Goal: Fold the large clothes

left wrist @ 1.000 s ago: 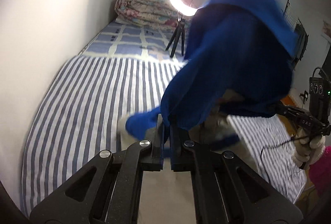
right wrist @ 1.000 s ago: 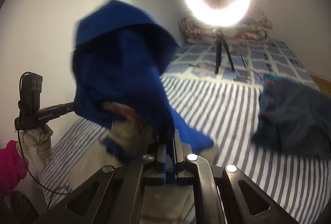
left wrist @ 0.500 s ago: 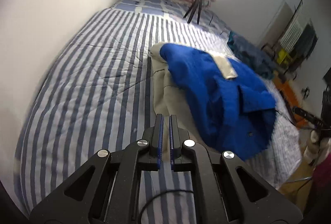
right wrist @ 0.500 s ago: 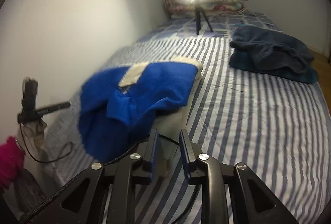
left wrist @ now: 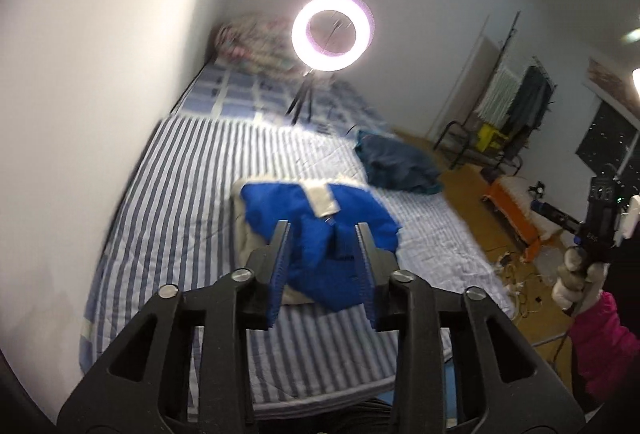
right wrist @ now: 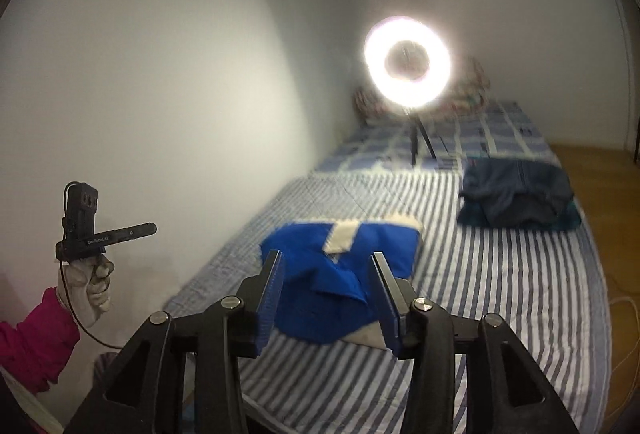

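Observation:
A bright blue garment with cream lining (left wrist: 316,230) lies in a loose heap on the blue-and-white striped bed (left wrist: 192,177); it also shows in the right wrist view (right wrist: 344,282). My left gripper (left wrist: 323,234) is open and empty, raised above and short of the heap. My right gripper (right wrist: 326,266) is open and empty too, held back from the garment near the bed's front edge. Neither touches the cloth.
A dark navy pile of clothes (left wrist: 396,161) (right wrist: 516,193) lies farther along the bed. A lit ring light on a tripod (left wrist: 332,29) (right wrist: 408,61) stands on the bed before a floral quilt (left wrist: 252,37). A white wall runs along the left. Wooden floor with an orange bench (left wrist: 512,209) is at right.
Both grippers let go of the blue garment, which dropped onto the bed. They then opened wide and pulled back and up from it.

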Motion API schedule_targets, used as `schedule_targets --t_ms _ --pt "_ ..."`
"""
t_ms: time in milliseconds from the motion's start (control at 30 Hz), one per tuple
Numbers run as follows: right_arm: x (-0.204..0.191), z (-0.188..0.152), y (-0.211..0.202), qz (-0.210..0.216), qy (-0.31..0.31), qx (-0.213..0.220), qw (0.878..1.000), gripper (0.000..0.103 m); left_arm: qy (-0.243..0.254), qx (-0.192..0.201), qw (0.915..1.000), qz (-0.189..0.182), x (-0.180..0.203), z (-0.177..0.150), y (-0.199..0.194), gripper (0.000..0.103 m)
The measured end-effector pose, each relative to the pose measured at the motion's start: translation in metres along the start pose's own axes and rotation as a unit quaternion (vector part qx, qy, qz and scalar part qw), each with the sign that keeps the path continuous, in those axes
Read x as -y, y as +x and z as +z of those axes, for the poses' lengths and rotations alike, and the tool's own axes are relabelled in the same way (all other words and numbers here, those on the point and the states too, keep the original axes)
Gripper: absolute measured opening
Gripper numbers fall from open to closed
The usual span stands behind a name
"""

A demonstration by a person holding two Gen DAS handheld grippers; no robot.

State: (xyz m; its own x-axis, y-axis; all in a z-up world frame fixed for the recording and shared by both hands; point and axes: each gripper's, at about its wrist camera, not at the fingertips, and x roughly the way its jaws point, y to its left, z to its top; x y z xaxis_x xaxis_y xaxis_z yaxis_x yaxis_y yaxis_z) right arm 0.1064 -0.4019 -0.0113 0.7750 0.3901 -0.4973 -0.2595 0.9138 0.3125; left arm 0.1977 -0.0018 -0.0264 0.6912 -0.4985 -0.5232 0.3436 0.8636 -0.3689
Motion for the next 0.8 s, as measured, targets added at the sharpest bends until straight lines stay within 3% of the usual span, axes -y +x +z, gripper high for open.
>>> schedule_targets --t_ms 133,200,267,433,500,600,800 --pt "-0.02 0.013 -0.022 -0.007 -0.039 0.009 0.999 0.046 0.018 0.023 0.9996 0.0 0.013 0.025 -0.035 0.04" --pt "-0.023 0.014 -0.022 -0.001 -0.047 0.009 0.999 0.046 0.014 0.033 0.9994 -0.003 0.012 0.031 -0.039 0.052" --pt "-0.019 0.009 -0.011 0.0 -0.051 0.003 0.999 0.046 0.006 0.031 0.9995 -0.001 0.007 0.03 -0.027 0.052" --pt "0.003 -0.021 0.045 0.004 -0.028 -0.045 0.999 0.036 -0.001 -0.017 0.9999 0.004 -0.001 -0.002 0.053 0.049" --pt "0.014 -0.037 0.08 0.004 -0.022 -0.075 0.997 0.033 -0.007 -0.038 0.9993 -0.003 -0.002 -0.015 0.085 0.035" --pt "0.022 -0.054 0.12 0.025 -0.01 -0.111 0.993 0.031 -0.01 -0.062 0.998 -0.003 -0.002 -0.032 0.136 0.028" --pt "0.021 -0.088 0.204 0.044 -0.042 -0.185 0.981 0.028 -0.018 -0.098 0.995 -0.012 -0.004 -0.053 0.214 0.027"
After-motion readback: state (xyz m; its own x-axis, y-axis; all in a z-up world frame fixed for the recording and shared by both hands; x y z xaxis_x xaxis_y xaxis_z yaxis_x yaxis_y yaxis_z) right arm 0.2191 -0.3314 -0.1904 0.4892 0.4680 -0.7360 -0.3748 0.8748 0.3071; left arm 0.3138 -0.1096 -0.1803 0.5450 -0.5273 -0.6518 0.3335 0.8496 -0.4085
